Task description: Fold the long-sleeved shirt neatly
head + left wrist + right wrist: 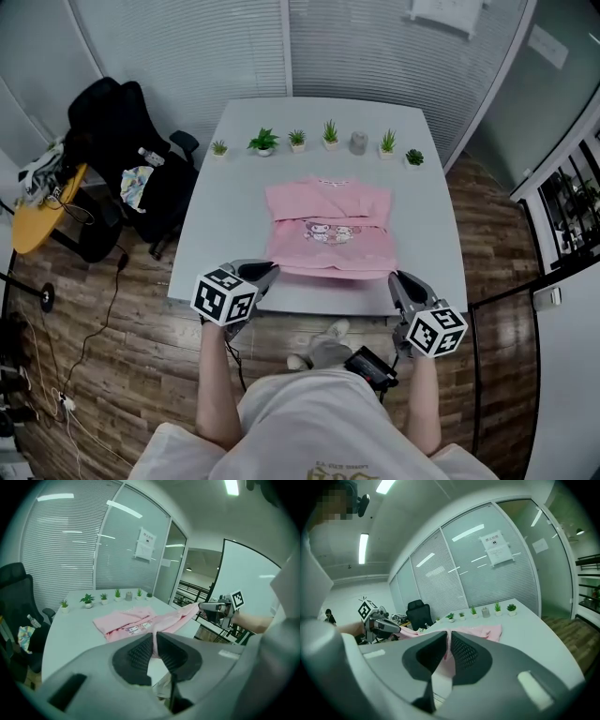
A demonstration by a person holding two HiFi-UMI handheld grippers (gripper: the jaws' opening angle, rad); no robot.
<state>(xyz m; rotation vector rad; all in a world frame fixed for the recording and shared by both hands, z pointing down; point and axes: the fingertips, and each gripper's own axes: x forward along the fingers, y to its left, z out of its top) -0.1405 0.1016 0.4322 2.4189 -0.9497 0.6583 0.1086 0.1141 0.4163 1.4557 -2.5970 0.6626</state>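
The pink shirt lay mid-frame on the white surface. The left gripper and the right gripper were each clamped on a corner of its near hem.

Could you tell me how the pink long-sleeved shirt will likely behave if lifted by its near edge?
Probably floppy: the pink shirt drapes from the edge pinched by the left gripper and right gripper. Likely light, as small pinches hold it. Its folded layers may shift.

Pink shirt, near hem lifted
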